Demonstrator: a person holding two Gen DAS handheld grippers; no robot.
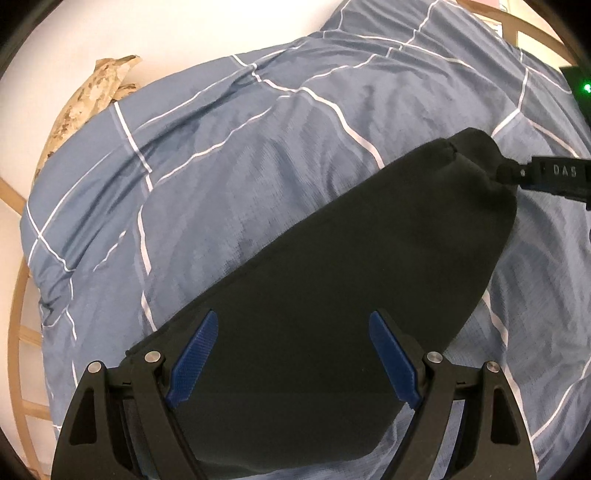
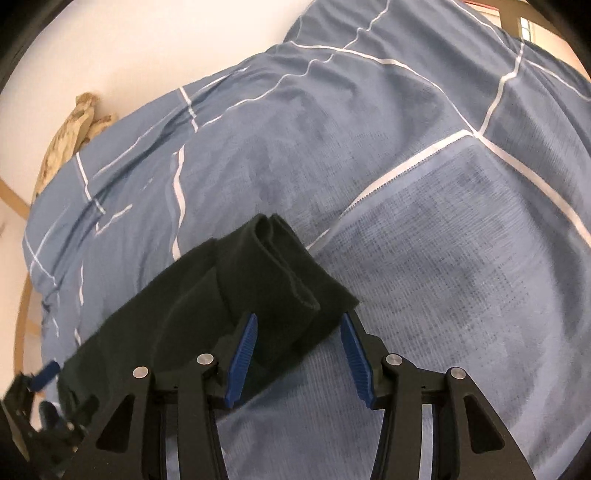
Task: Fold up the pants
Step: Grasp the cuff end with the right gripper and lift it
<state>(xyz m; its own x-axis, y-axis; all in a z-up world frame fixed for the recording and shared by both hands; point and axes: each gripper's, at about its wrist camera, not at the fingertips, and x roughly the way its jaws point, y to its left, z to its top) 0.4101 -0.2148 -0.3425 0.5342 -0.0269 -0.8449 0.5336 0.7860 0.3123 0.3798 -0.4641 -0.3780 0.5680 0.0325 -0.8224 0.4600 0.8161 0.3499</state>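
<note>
Black pants [image 1: 332, 295] lie folded in a long strip on a blue duvet with white lines [image 1: 221, 166]. My left gripper [image 1: 293, 328] is open, its blue pads spread wide over the near end of the pants. My right gripper [image 2: 299, 332] is open, its jaws either side of the folded far end of the pants [image 2: 266, 280]. The right gripper's tip also shows in the left wrist view [image 1: 517, 175] at the far end of the pants. The left gripper shows blurred at the lower left of the right wrist view [image 2: 40, 391].
The duvet [image 2: 406, 166] covers a bed beside a white wall [image 1: 147, 33]. A piece of driftwood [image 1: 88, 99] lies at the bed's far left edge. A wooden frame [image 1: 18, 314] runs along the left. A dark device with a green light [image 1: 580, 88] is at the right.
</note>
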